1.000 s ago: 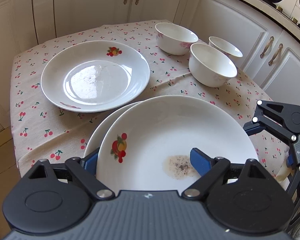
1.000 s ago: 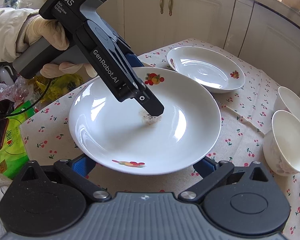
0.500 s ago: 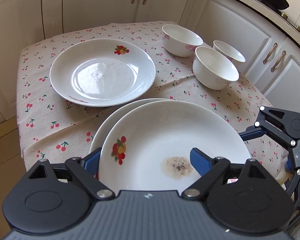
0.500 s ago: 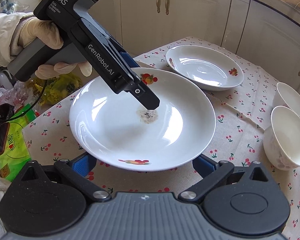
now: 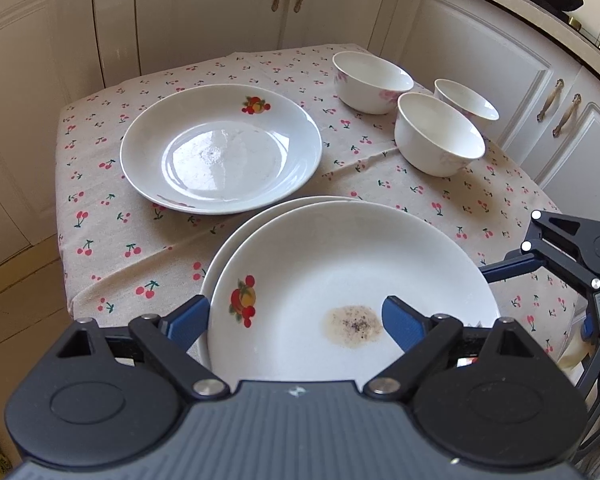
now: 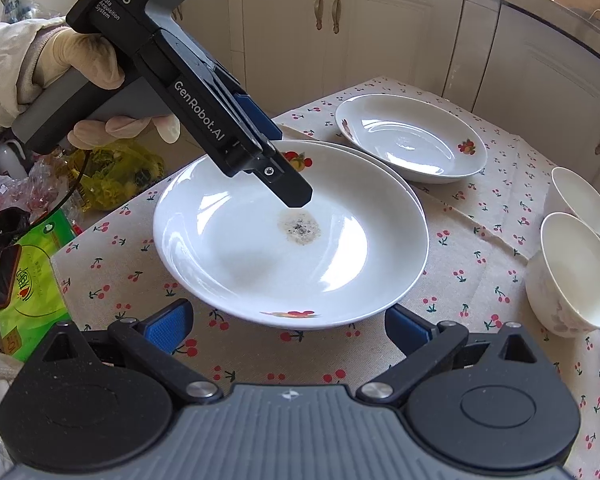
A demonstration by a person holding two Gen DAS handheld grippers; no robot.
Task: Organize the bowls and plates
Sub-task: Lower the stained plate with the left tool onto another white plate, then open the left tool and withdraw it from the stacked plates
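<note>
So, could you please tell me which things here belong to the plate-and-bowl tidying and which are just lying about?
Belongs to the job:
- top plate with residue, stacked on a second plate
- separate plate
- three bowls
- left gripper, right gripper

Just lying about:
- green packet
- plastic bags
- cherry tablecloth

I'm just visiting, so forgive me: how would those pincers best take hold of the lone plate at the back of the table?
Probably by the raised rim of the lone plate, one finger over the lip and one under it. The plate lies flat on the tablecloth, so only its upturned edge offers a hold. Its near edge seems easiest, though the two stacked plates sit in front; the bowls crowd the right.
</note>
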